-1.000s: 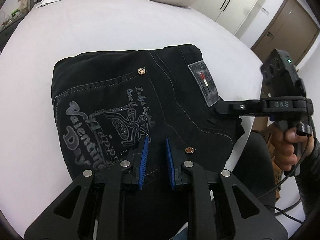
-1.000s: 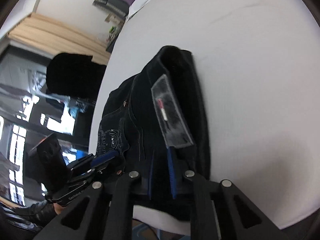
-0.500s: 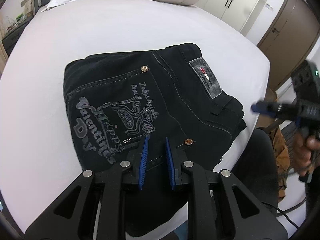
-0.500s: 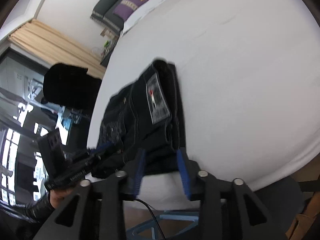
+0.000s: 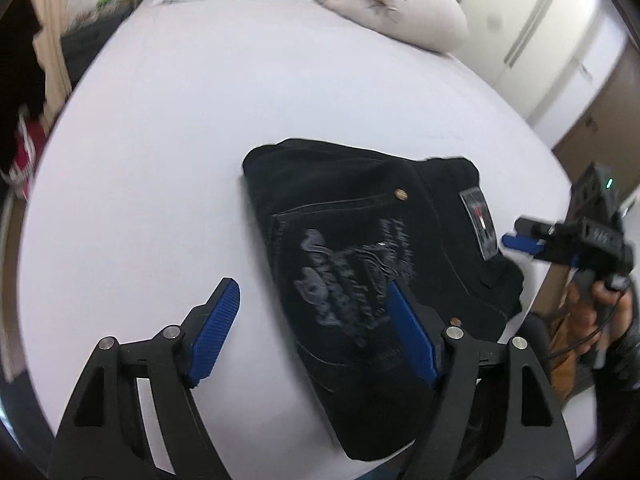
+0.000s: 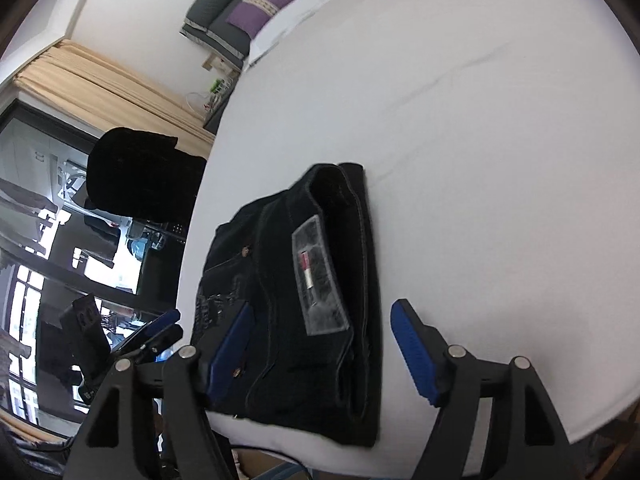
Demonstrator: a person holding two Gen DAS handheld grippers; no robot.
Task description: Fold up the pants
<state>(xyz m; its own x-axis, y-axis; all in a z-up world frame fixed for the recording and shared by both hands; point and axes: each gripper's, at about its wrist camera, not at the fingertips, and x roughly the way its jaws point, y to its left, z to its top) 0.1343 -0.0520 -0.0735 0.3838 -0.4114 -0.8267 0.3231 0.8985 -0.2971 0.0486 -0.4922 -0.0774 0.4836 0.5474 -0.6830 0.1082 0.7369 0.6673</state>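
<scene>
The left claw is hanging with its blue pads spread wide and pinching nothing; in its own view one pad is sitting over bare sheet at about 8 o'clock, and the other is crossing the printed back pocket of the pants. The right claw is likewise gaping and holding nothing, its two pads straddling the near end of the bundle in its view. The black pants are lying folded into a compact stack on the white bed, close to the near edge, running from roughly 6 o'clock up toward 12 in the right view, with the grey label facing up along that line. Both claws are sitting just off the stack, the left seemingly a little closer over it. Judging by the tidy stack, the folding is looking essentially finished. A folded duvet is resting far off at 12 o'clock.
</scene>
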